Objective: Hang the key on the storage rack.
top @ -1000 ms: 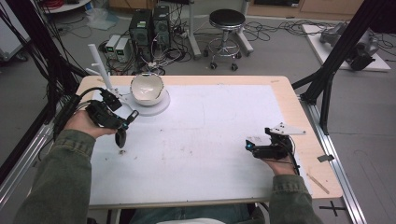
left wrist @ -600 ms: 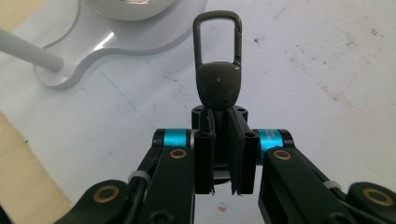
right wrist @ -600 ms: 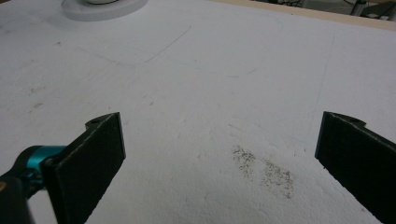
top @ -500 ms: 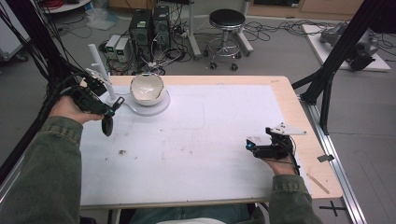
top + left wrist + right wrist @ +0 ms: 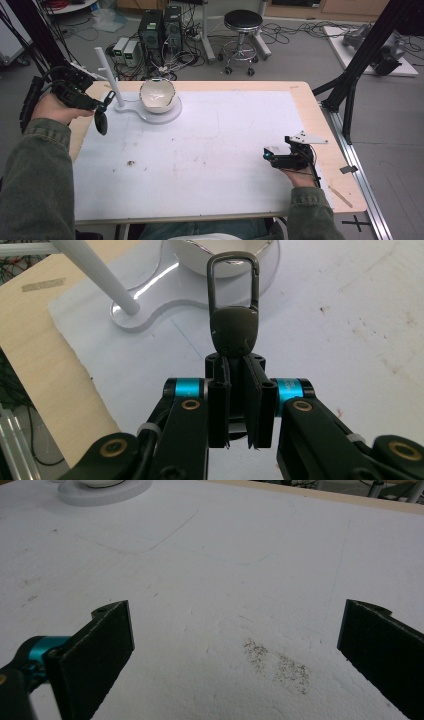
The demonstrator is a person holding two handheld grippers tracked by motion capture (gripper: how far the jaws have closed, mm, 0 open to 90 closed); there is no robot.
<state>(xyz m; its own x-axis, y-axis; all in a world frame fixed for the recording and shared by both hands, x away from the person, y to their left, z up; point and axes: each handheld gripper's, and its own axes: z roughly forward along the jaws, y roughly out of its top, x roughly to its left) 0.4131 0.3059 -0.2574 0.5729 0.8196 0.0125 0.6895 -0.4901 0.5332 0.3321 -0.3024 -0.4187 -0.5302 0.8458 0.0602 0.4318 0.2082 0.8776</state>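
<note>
My left gripper (image 5: 103, 107) hovers at the table's far left and is shut on a dark olive fob with a metal carabiner loop (image 5: 101, 123). In the left gripper view the fob (image 5: 233, 331) sticks out past the closed jaws of this gripper (image 5: 235, 371), its loop toward the white stand's base (image 5: 150, 300). The stand's slanted white peg (image 5: 108, 76) rises just right of the gripper, and a white bowl (image 5: 157, 95) sits on the stand's round base (image 5: 174, 114). My right gripper (image 5: 270, 156) rests open near the table's right edge, with only bare mat between its jaws (image 5: 240, 650).
A white foam mat (image 5: 215, 150) covers most of the wooden table (image 5: 330, 150), with small dark crumbs (image 5: 277, 665) in front of the right gripper and a brown speck (image 5: 131, 163) at left. Beyond the far edge are computers, cables and a stool (image 5: 242, 22). A black frame leg (image 5: 350, 90) stands at right.
My left hand has lifted and carried the fob left and toward the far edge, from over the mat to beside the white peg. The right hand has stayed put.
</note>
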